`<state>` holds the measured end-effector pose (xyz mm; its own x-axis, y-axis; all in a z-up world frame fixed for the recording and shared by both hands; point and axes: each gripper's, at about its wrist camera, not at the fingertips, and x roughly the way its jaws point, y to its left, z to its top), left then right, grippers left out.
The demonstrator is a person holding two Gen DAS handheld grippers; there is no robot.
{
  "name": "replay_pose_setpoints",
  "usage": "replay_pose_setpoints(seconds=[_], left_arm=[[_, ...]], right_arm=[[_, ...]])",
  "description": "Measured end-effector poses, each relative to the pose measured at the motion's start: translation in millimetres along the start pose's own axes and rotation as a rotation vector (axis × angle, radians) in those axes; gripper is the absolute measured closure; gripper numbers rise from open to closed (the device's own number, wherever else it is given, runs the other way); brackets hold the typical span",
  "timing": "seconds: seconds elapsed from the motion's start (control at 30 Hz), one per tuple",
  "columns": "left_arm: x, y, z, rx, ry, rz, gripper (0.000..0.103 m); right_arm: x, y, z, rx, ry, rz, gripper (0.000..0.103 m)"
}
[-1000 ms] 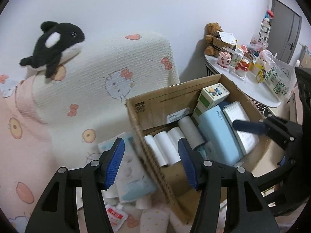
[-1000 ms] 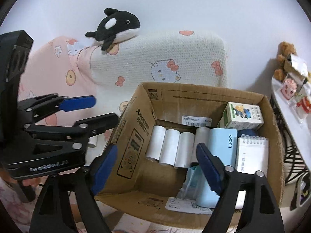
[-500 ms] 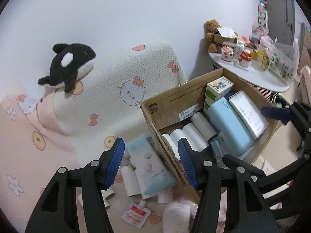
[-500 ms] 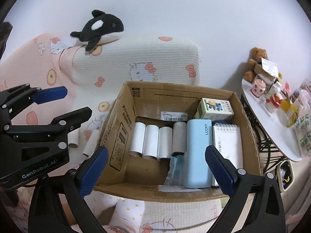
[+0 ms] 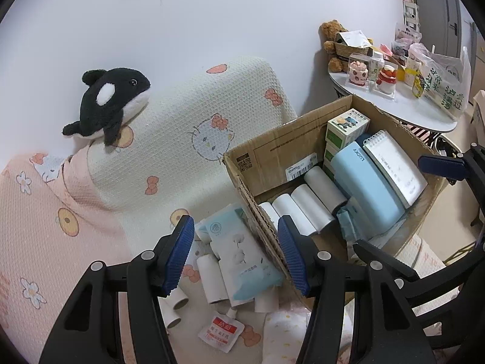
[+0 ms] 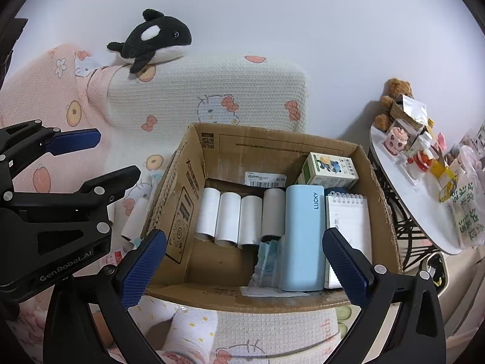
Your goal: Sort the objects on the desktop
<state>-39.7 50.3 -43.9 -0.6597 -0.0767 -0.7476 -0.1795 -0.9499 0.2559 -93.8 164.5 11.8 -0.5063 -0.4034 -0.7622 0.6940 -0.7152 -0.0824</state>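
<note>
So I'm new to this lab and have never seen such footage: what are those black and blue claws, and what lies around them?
They are hand-held tongs, one in each of a person's hands, each with a fisheye camera looking along its fingers. One view looks from the left tongs, the other from the right tongs. Both are open and hold nothing. Ahead stands a cardboard box holding white paper rolls, a light blue case and a spiral notepad. Left of the box, on the bedding, lie more rolls and a tissue pack.

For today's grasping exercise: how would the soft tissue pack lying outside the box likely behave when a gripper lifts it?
The tissue pack looks soft and plastic-wrapped, so it would probably sag and feel slippery. It seems light for its size. It lies on loose paper tubes, which may roll when disturbed.
</note>
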Motion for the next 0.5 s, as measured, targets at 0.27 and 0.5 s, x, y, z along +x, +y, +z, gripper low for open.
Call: replay_pose_setpoints(seconds=[0.27,0.5], left_arm=[[0.4,-0.9,0.2,0.005,0.002,0.001,0.041],[1.2,-0.7,0.2,0.006,0.004,0.002,0.041]], right_arm=[[0.0,0.9,-0.6,0.000,0.003,-0.001,0.001],[-0.1,1.0,-0.8,-0.001,0.003,-0.001,0.001]])
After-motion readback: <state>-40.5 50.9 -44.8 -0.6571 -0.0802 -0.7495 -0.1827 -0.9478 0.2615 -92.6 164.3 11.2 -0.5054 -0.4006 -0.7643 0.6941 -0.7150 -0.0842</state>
